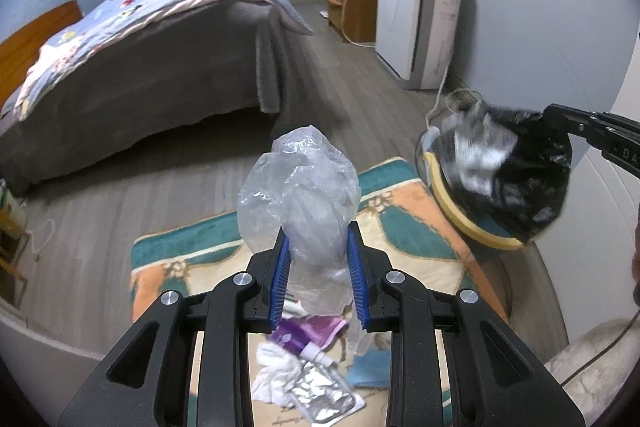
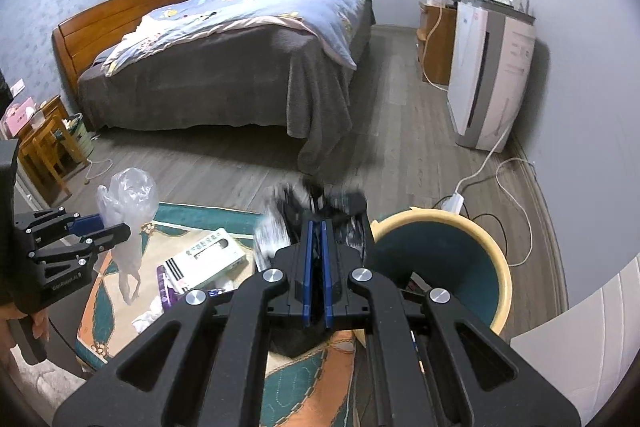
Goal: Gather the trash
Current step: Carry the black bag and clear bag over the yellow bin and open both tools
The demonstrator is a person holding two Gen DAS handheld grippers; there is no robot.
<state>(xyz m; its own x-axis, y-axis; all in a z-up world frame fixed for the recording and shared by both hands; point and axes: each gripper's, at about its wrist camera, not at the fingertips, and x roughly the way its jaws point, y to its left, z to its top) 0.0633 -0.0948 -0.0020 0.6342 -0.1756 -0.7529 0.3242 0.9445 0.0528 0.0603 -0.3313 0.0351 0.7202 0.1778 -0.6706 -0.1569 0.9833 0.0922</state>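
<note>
1. Presently, the left gripper (image 1: 318,269) has its blue ribbed fingers (image 1: 281,279) clamped on a crumpled clear plastic bag (image 1: 300,187); the film is thin, translucent and creased, bulging above the grip and trailing a loose tail below, raised above the bench (image 1: 400,227).
2. The right gripper (image 2: 316,259) has its fingers pressed together on the gathered edge of a black bin liner (image 2: 320,203), glossy and wrinkled. The liner is blurred in both views, so its folds are hard to make out.
3. The liner hangs at the round waste bin (image 2: 480,247), which has a smooth cream rim and a dark teal inside. How much of the liner lies inside the bin cannot be told.
4. The bench carries a quilted cloth patterned in teal, orange and cream.
5. On that cloth lie a white carton (image 2: 208,255), a purple packet (image 1: 304,333), a crushed white tissue (image 1: 276,375) and a silvery foil blister sheet (image 1: 324,399). The gripper frames partly cover these.
6. Only a sliver of a hand (image 2: 36,323) shows at the left gripper's handle.
</note>
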